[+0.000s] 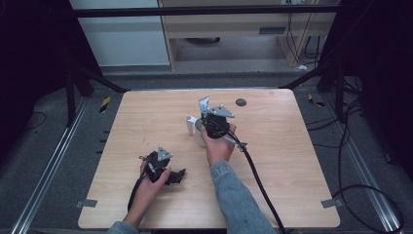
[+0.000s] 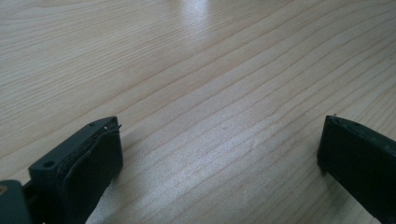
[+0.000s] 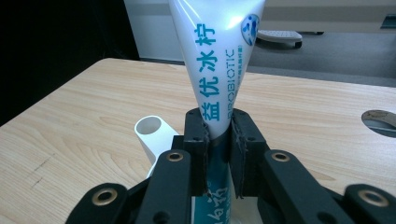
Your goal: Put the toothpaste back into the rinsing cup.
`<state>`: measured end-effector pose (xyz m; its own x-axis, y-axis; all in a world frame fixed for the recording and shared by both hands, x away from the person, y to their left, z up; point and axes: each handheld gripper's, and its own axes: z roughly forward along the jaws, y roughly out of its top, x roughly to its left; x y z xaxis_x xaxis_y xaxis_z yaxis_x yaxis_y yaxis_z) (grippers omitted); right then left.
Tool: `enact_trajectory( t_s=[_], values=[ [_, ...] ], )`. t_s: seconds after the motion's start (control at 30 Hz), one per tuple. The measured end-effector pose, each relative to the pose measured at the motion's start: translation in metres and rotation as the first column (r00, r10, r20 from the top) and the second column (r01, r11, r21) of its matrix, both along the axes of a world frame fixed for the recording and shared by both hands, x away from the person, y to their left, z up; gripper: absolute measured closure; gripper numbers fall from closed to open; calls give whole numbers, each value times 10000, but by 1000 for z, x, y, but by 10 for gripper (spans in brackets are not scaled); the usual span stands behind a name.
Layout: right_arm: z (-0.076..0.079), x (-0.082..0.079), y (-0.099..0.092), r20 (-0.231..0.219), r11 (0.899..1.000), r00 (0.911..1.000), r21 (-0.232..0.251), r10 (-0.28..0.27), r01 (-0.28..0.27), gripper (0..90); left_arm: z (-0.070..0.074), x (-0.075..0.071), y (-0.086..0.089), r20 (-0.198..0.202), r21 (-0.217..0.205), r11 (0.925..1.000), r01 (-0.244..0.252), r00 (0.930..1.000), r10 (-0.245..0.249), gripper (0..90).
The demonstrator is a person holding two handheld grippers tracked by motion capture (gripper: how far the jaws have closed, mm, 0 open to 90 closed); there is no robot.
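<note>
A white toothpaste tube (image 3: 219, 70) with teal lettering stands upright, crimped end up, and my right gripper (image 3: 218, 135) is shut on its lower part. In the high view the tube (image 1: 203, 105) sticks up above the right gripper (image 1: 210, 121) near the table's middle, over a white cup (image 1: 199, 138). A white open cylinder (image 3: 152, 133) stands just left of the jaws; it appears in the high view (image 1: 189, 124) beside the cup. My left gripper (image 1: 178, 175) rests low on the table at the front left. Its jaws (image 2: 219, 144) are spread wide over bare wood.
The wooden table (image 1: 272, 161) has a dark round grommet (image 1: 240, 102) at the back, also visible as the grommet (image 3: 380, 120) at the right. A black cable (image 1: 258, 180) trails from the right gripper toward the front edge. Dark frame posts flank the table.
</note>
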<state>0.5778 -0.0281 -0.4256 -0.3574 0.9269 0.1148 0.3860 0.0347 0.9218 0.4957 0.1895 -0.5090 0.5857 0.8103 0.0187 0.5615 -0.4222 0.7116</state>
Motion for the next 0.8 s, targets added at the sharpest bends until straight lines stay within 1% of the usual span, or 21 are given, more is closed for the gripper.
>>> enact_trajectory(
  t_s=[0.1, 0.27, 0.5, 0.67, 0.8],
  values=[
    [0, 0, 0, -21, 9999, 10000, 103, 5, -5, 783, 0, 0, 0, 0, 0, 10000, 0, 10000, 0, 0],
    [0, 0, 0, 3, 10000, 10000, 39, 43, -43, 780, 0, 0, 0, 1, -1, 10000, -2, 10000, 2, 0],
    [2, 0, -4, -155, 9998, 9997, 60, 179, -178, 775, 0, 0, 0, -4, -7, 10000, 7, 10000, -7, 0],
    [1, 2, -8, -271, 9996, 9994, 227, 191, -185, 772, 0, 0, 0, -5, -7, 10000, 8, 10000, -8, 0],
    [1, 3, -9, -362, 9993, 9990, 273, 264, -254, 771, 0, 0, 0, -4, -5, 10000, 9, 10000, -9, 0]
  ],
)
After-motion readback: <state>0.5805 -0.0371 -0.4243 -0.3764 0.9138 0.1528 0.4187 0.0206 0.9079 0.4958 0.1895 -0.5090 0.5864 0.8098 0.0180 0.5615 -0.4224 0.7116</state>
